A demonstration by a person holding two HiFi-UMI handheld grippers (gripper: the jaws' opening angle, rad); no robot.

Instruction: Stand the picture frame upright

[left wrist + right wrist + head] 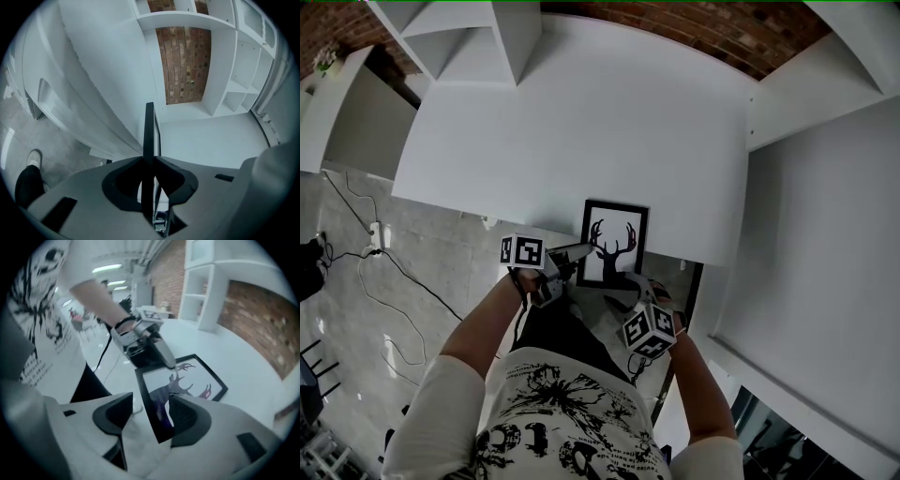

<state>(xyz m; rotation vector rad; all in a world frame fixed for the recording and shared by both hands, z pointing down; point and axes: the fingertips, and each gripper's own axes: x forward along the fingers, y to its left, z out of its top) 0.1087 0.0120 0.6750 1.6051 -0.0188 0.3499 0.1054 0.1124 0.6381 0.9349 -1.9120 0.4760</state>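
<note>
A black picture frame [614, 242] with a deer print lies at the near edge of the white table [581, 122], its lower end past that edge. My left gripper [581, 251] is shut on the frame's left side. In the left gripper view the frame's thin black edge [149, 131] runs straight out from between the closed jaws of the left gripper [150, 161]. My right gripper [630, 281] is at the frame's near right corner and is open. In the right gripper view the frame's corner [180, 380] sits between the spread jaws of the right gripper [151, 408], apart from the left-hand pad.
White shelving [459, 37] stands beyond the table at the upper left, and a white cabinet [825, 234] runs along the right. Cables and a power strip [375, 244] lie on the grey floor to the left. A brick wall [183, 61] is behind.
</note>
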